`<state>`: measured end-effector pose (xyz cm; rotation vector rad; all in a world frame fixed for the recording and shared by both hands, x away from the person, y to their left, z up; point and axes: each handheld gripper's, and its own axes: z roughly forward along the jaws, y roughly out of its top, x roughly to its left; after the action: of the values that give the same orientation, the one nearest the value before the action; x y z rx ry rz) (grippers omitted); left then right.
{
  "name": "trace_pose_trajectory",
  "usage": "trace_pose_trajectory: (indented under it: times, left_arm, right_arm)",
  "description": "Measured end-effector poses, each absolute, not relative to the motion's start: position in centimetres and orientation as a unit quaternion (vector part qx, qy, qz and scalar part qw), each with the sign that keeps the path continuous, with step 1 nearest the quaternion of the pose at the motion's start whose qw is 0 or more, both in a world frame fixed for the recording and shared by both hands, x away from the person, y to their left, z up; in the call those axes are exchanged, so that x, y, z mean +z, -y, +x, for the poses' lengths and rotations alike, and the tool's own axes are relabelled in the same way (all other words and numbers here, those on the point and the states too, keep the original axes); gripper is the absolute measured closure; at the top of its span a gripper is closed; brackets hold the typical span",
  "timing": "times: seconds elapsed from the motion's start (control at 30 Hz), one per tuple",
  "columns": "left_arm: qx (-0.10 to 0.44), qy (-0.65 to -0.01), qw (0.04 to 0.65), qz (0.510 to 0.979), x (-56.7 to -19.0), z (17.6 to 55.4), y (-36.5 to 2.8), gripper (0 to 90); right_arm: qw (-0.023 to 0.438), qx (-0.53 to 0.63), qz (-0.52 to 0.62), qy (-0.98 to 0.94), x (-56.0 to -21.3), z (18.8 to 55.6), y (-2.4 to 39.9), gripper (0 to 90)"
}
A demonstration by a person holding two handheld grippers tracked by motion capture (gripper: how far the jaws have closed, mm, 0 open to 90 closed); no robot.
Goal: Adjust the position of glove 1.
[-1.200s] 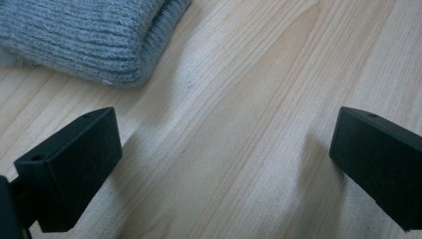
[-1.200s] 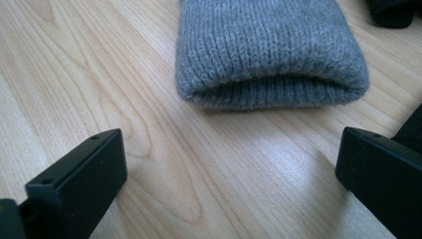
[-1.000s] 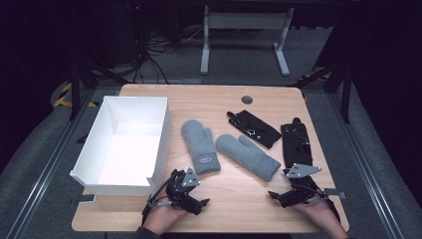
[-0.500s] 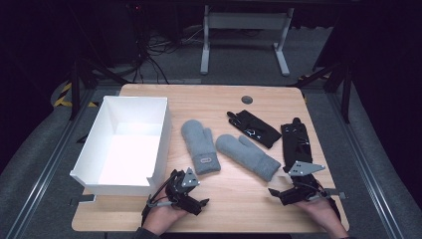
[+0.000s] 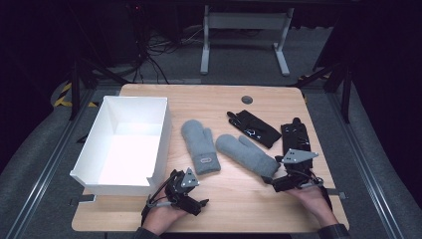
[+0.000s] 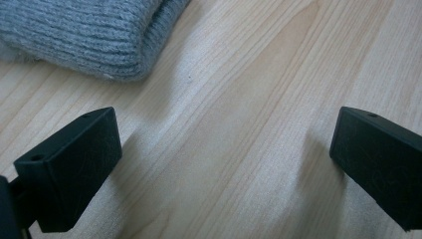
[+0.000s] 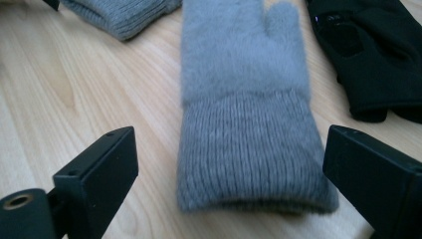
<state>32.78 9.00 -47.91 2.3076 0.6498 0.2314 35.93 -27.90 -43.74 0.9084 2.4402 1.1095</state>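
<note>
The right gripper (image 5: pixel 274 183) stands wide open just short of the cuff of the right mitten (image 5: pixel 247 155), nothing between its jaws yet; in the right gripper view the ribbed cuff (image 7: pixel 251 154) lies dead ahead, centred between the two jaws, the mitten's long axis running straight away from the gripper toward its fingertip end; so the likely move is a short push forward and a close on the cuff. On the table (image 5: pixel 239 214) that mitten lies slantwise, cuff toward the person's right hand, tip toward the left mitten (image 5: pixel 199 145); two black gloves (image 5: pixel 255 128) lie beyond it. The left gripper (image 5: pixel 195 199) is open too, empty, resting near the left mitten's cuff (image 6: pixel 94 37), which sits ahead and off to one side of its jaws; the white box (image 5: pixel 160 134) is just beside it. The right hand is plainly nearer its mitten.
</note>
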Motion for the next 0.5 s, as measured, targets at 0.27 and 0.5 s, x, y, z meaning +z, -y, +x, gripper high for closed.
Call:
trace_pose_trajectory:
  times: [0.27, 0.5]
  left_arm:
    - [0.09, -0.25, 0.358, 0.895, -47.9, 32.7, -9.1, 0.3]
    - [0.09, -0.25, 0.358, 0.895, -47.9, 32.7, -9.1, 0.3]
  right_arm:
    - [0.142, 0.391, 0.312, -0.854, -43.1, 38.2, 26.3, 13.6]
    - [0.14, 0.391, 0.311, -0.855, -43.2, 39.9, 25.2, 16.7]
